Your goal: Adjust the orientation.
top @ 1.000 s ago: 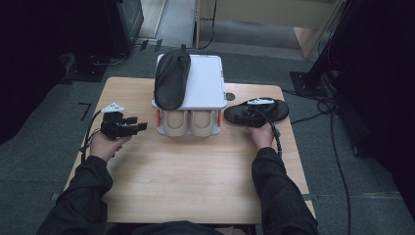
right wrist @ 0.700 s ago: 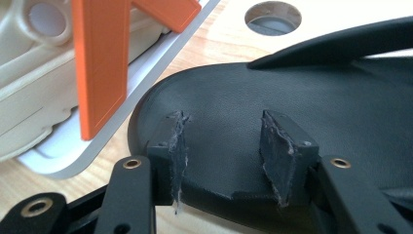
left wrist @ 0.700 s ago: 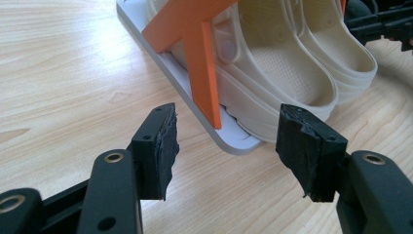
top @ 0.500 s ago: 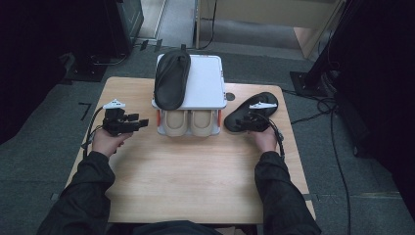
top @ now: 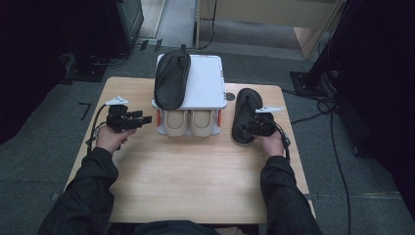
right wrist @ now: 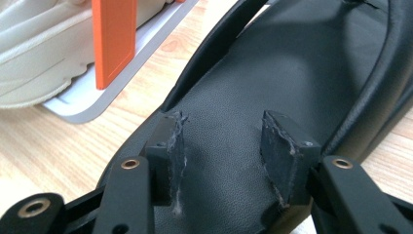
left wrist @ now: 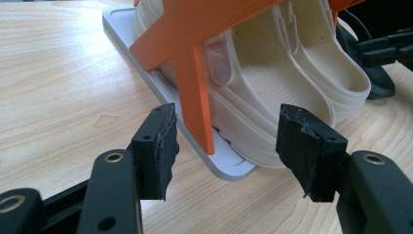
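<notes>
The near half of the bench [top: 195, 181] lies bare between the forearms, giving open passage. Ahead of the left claw [left wrist: 226, 146], whose jaws stand apart, an orange post [left wrist: 195, 92] and the cream clogs [left wrist: 292, 83] on the white rack [top: 205, 81] block the way. Right of the rack, a black sandal [top: 244, 115] fills the strip toward the bench edge.

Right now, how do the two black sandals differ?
One black sandal lies on top of the white rack, untouched; the other black sandal lies on the table right of the rack, with the right gripper at its heel end. Both are the same dark style, pointing roughly away from the person.
</notes>
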